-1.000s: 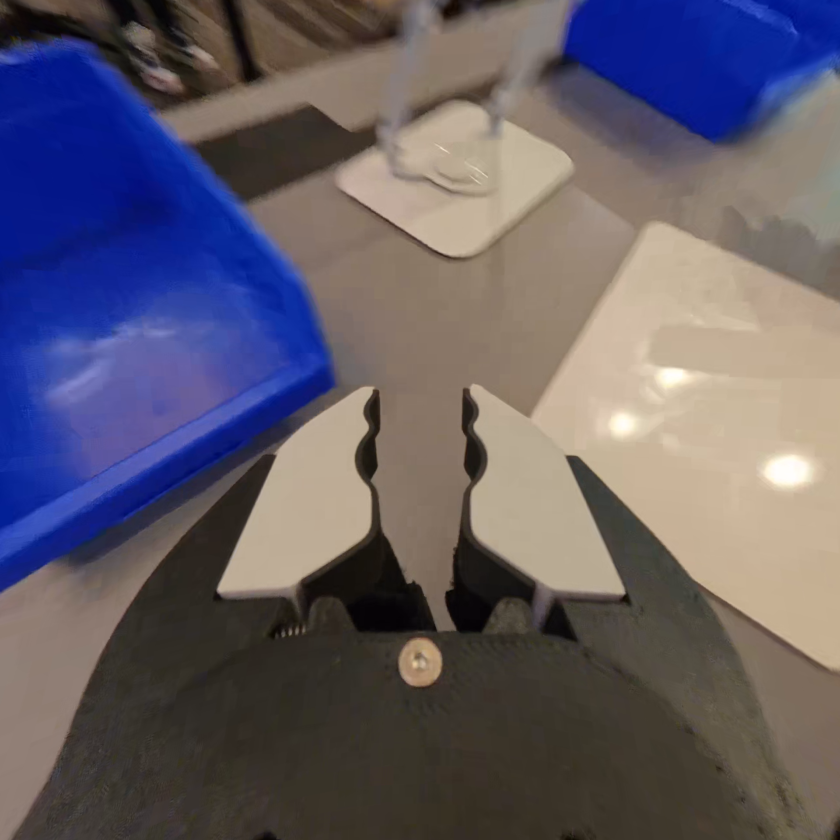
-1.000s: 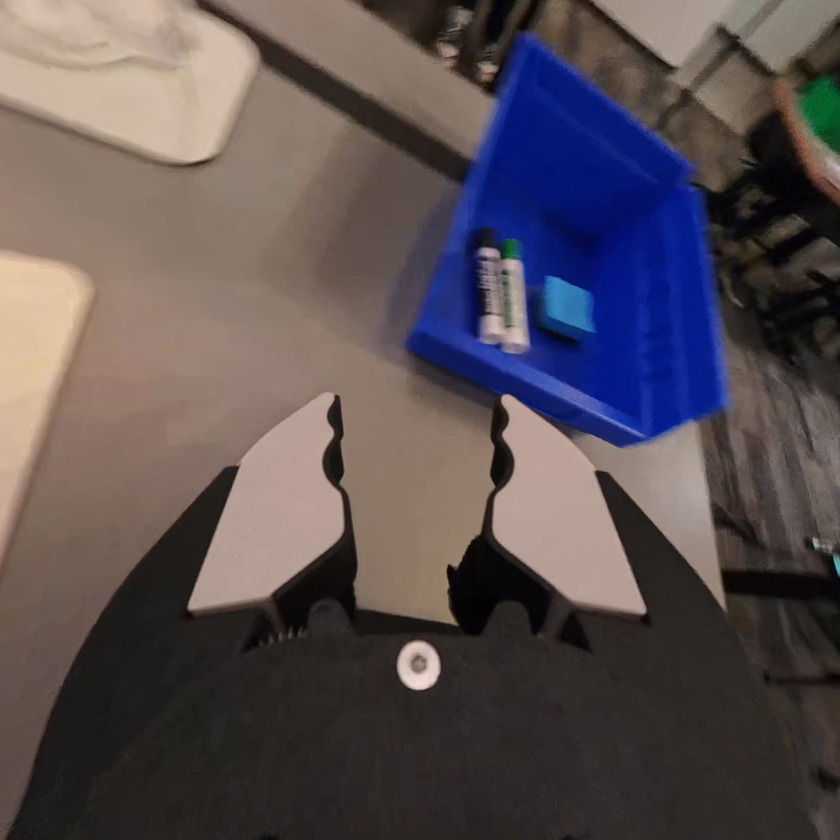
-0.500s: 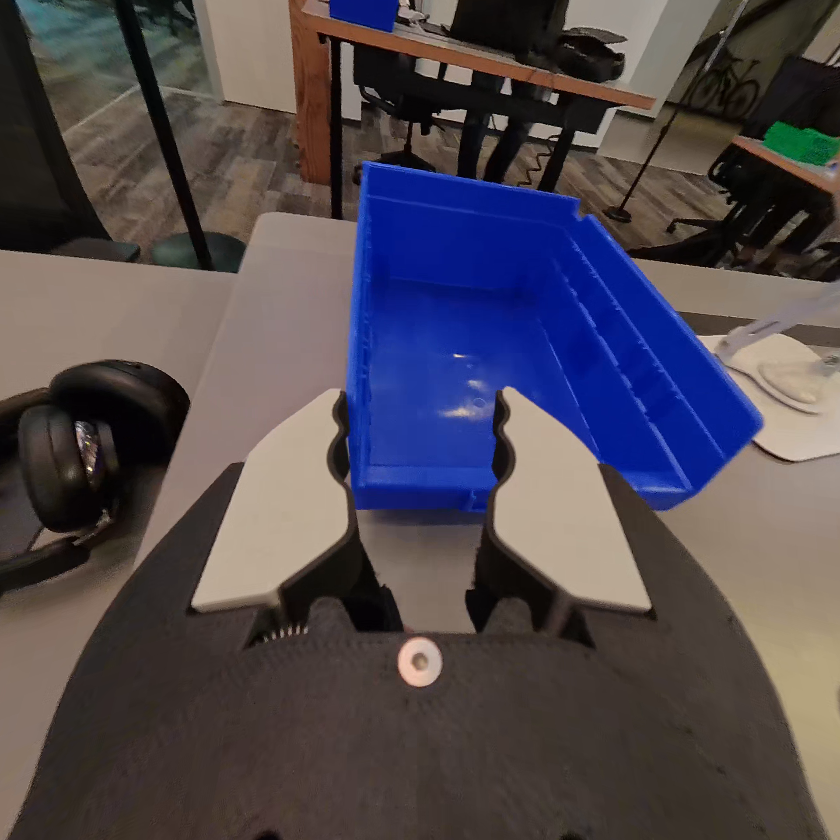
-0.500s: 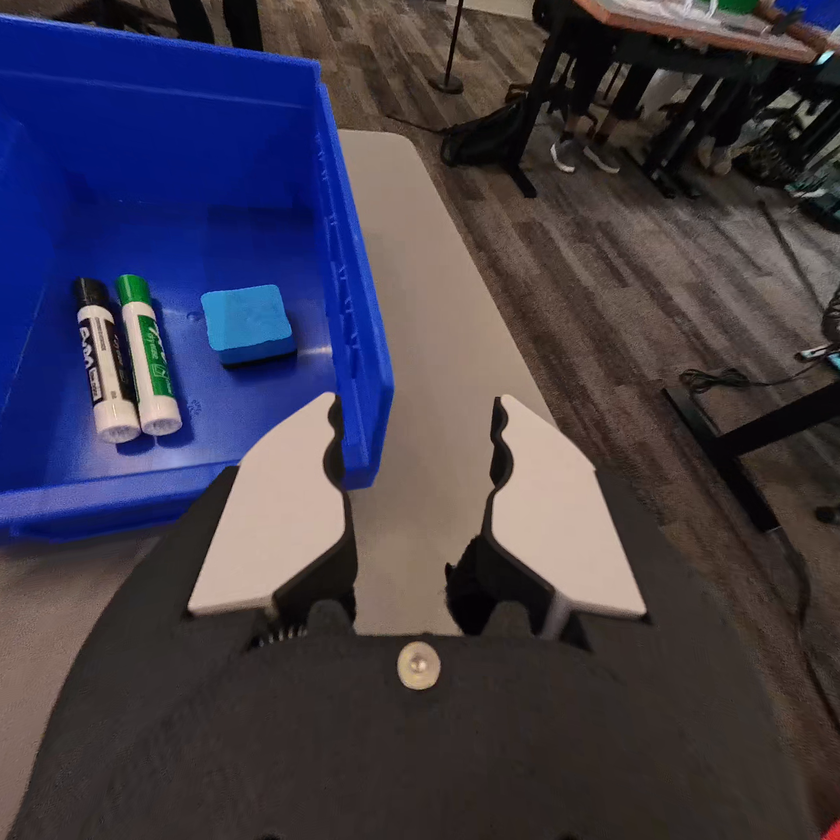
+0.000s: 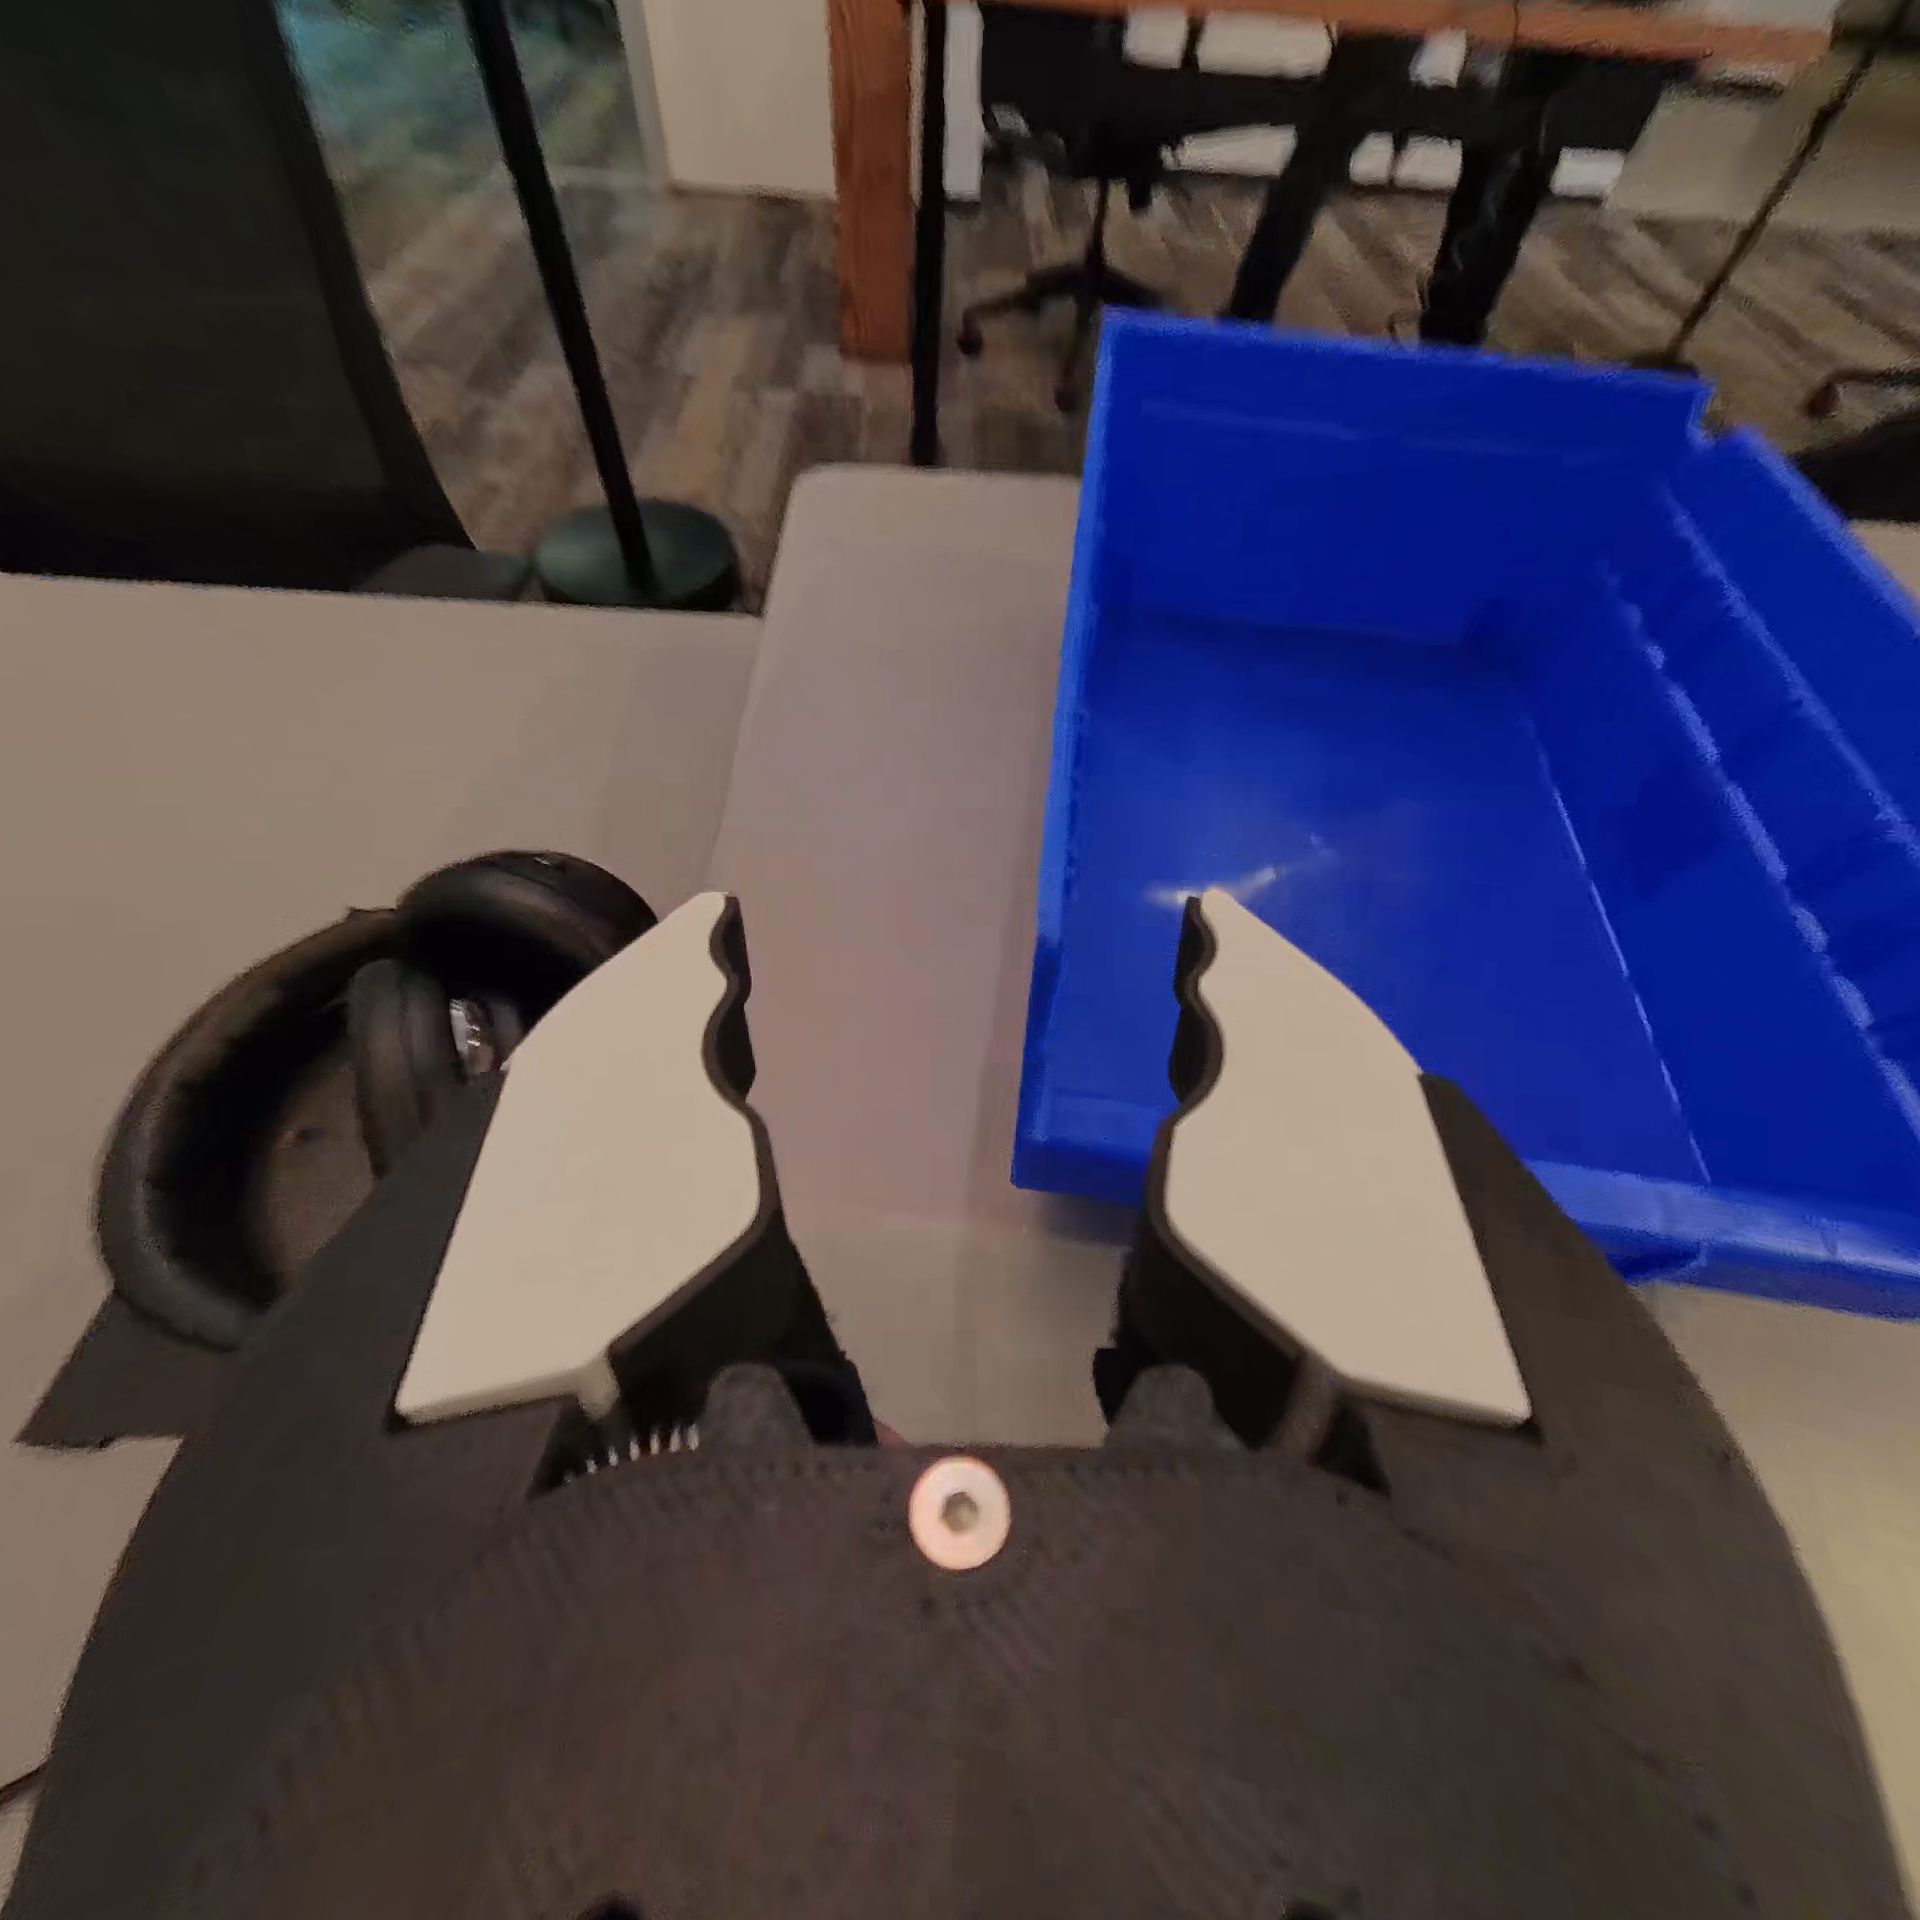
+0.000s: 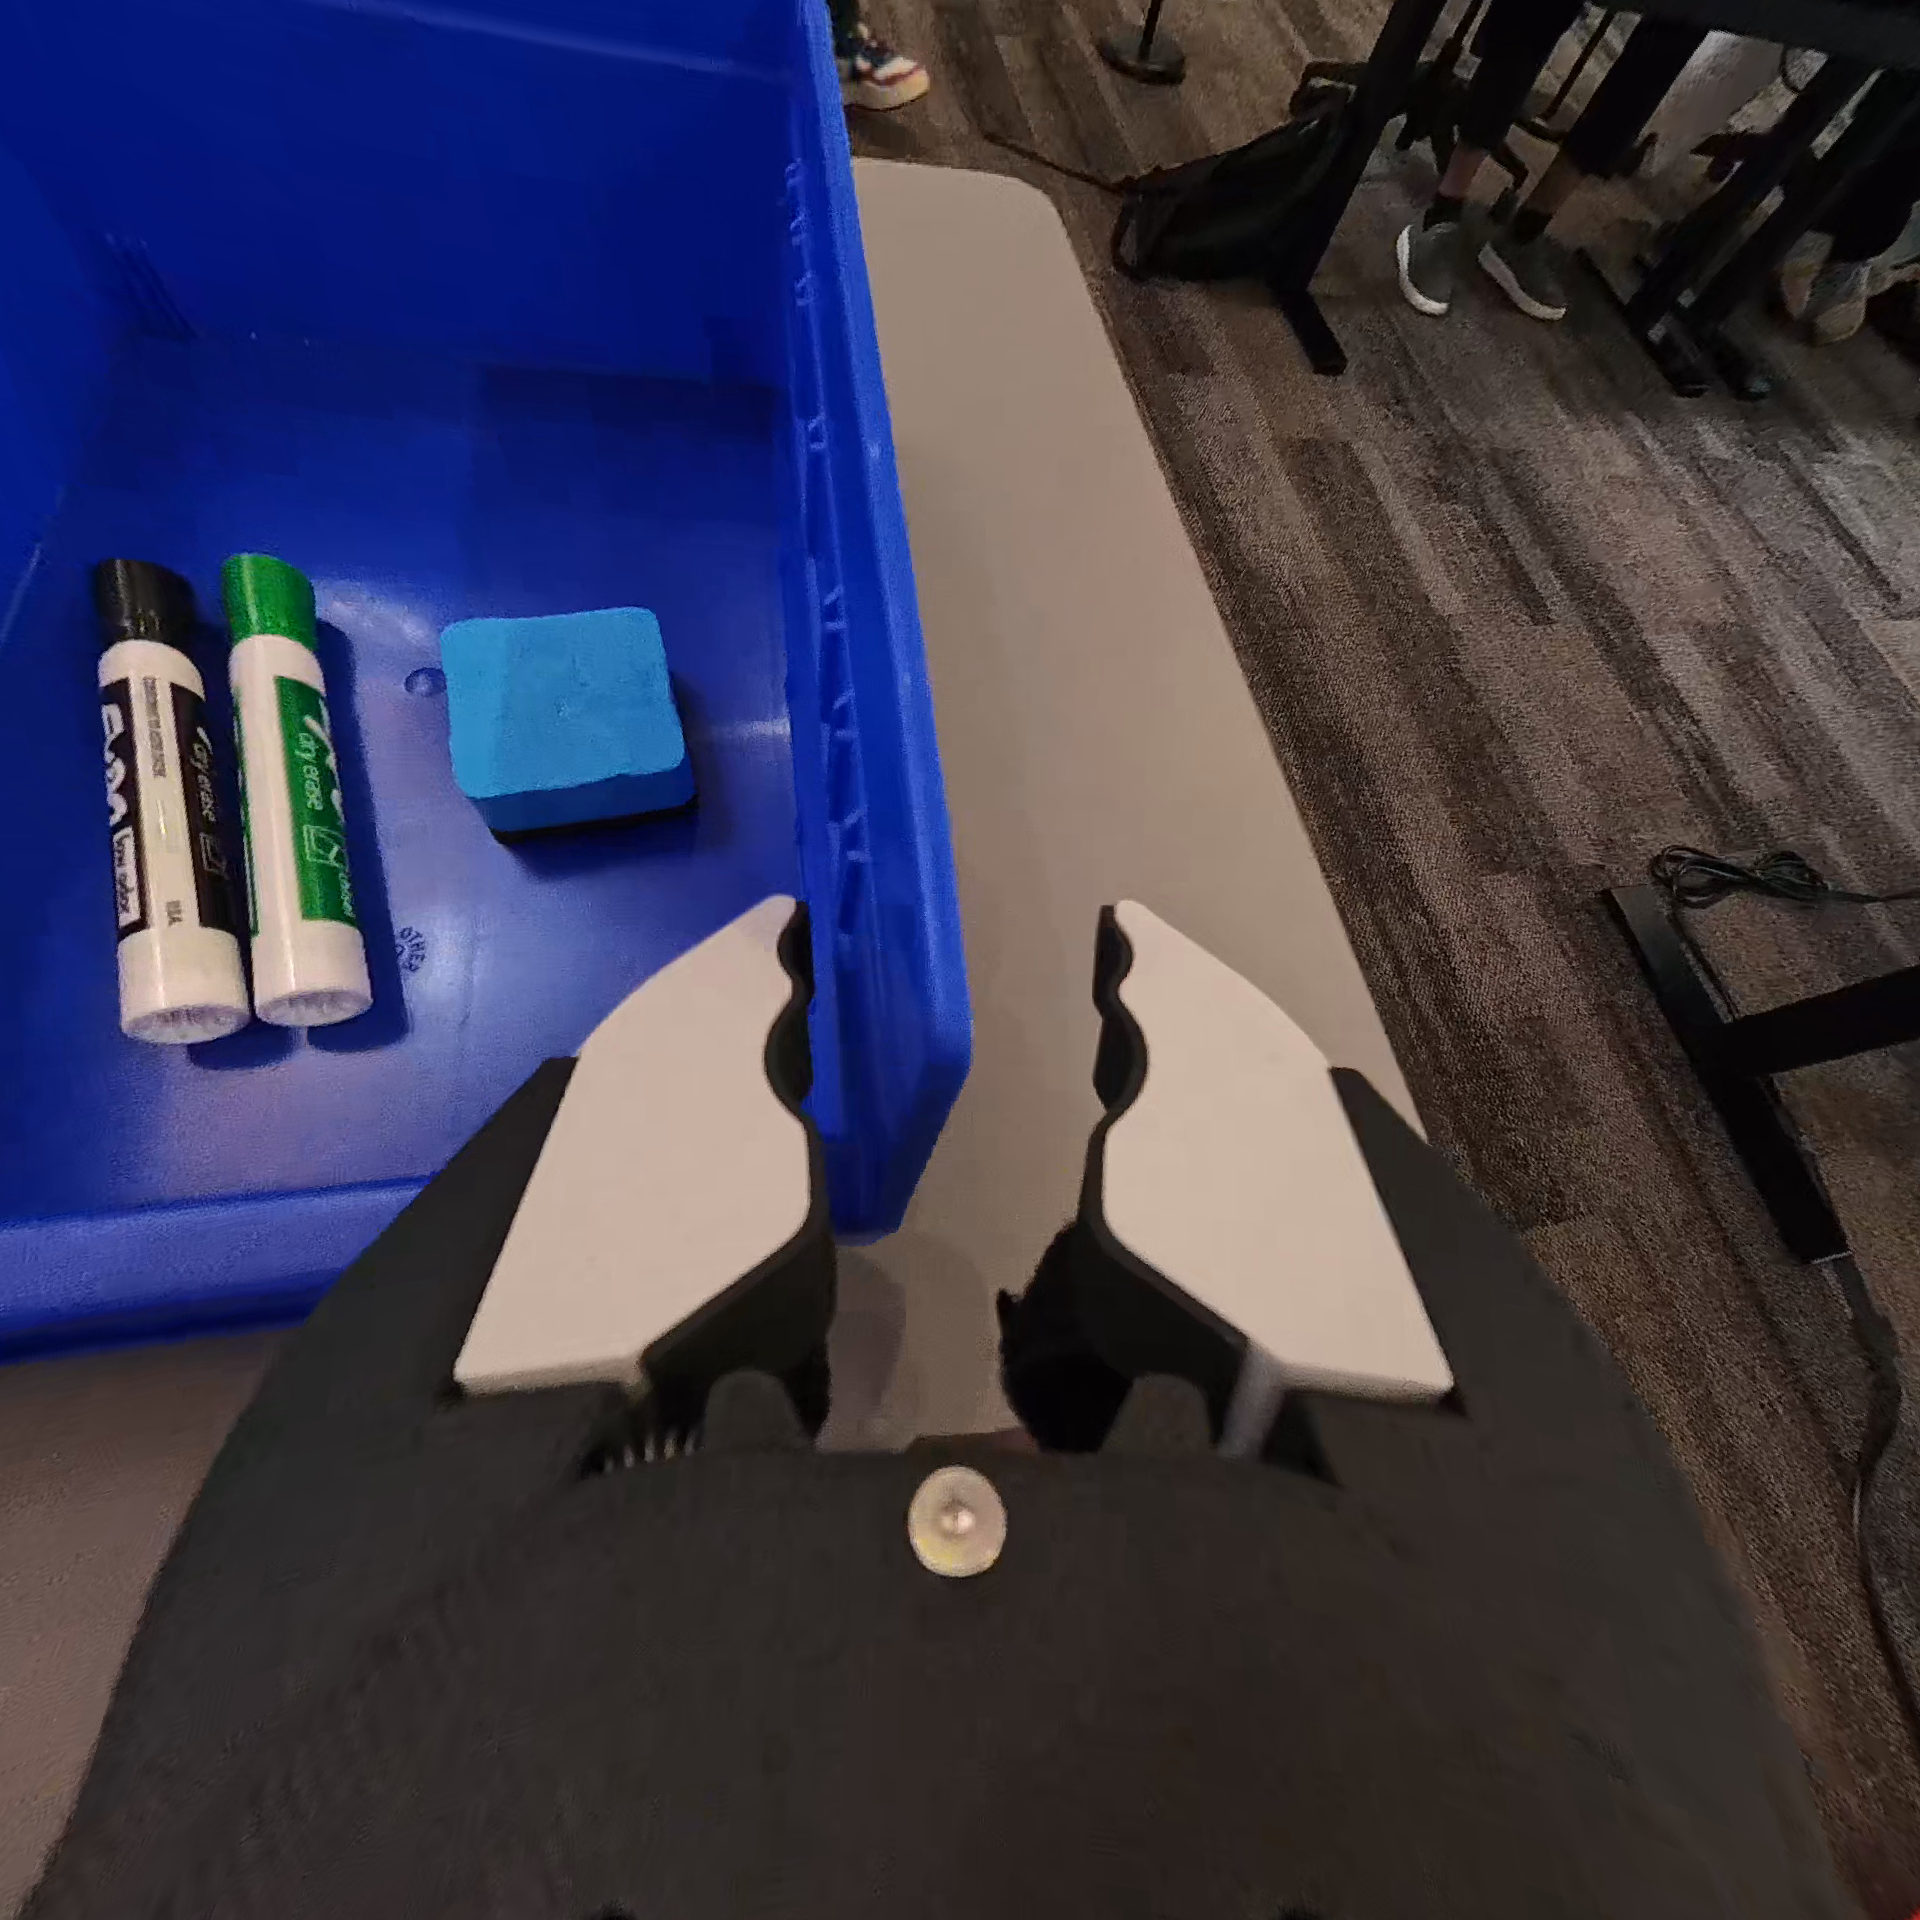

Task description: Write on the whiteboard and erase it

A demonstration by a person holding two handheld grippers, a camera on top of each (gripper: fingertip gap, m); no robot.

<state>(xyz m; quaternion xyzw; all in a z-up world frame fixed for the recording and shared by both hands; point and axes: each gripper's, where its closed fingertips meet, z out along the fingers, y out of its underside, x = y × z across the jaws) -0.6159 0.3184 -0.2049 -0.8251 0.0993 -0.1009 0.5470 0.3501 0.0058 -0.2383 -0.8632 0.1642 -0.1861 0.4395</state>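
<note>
In the right wrist view a blue bin (image 6: 416, 312) holds a black-capped marker (image 6: 161, 800), a green-capped marker (image 6: 296, 790) and a blue eraser (image 6: 566, 717), all lying on its floor. My right gripper (image 6: 951, 914) is open and empty, above the bin's right wall (image 6: 883, 831), to the right of the eraser. In the left wrist view my left gripper (image 5: 961, 914) is wide open and empty over the grey table (image 5: 883, 727), at the left wall of an empty blue bin (image 5: 1351, 790). No whiteboard is in view.
Black headphones (image 5: 343, 1060) lie on the table left of my left gripper. A narrow strip of table (image 6: 1049, 623) runs right of the markers' bin, then the table edge and floor. A black desk leg (image 6: 1745, 1039) and people's shoes (image 6: 1475, 260) are beyond. There is about 100 cm between the tips of the two grippers.
My left gripper swung away from the whiteboard to the empty bin and opened wider. My right gripper moved up to the markers' bin, and its jaws narrowed slightly.
</note>
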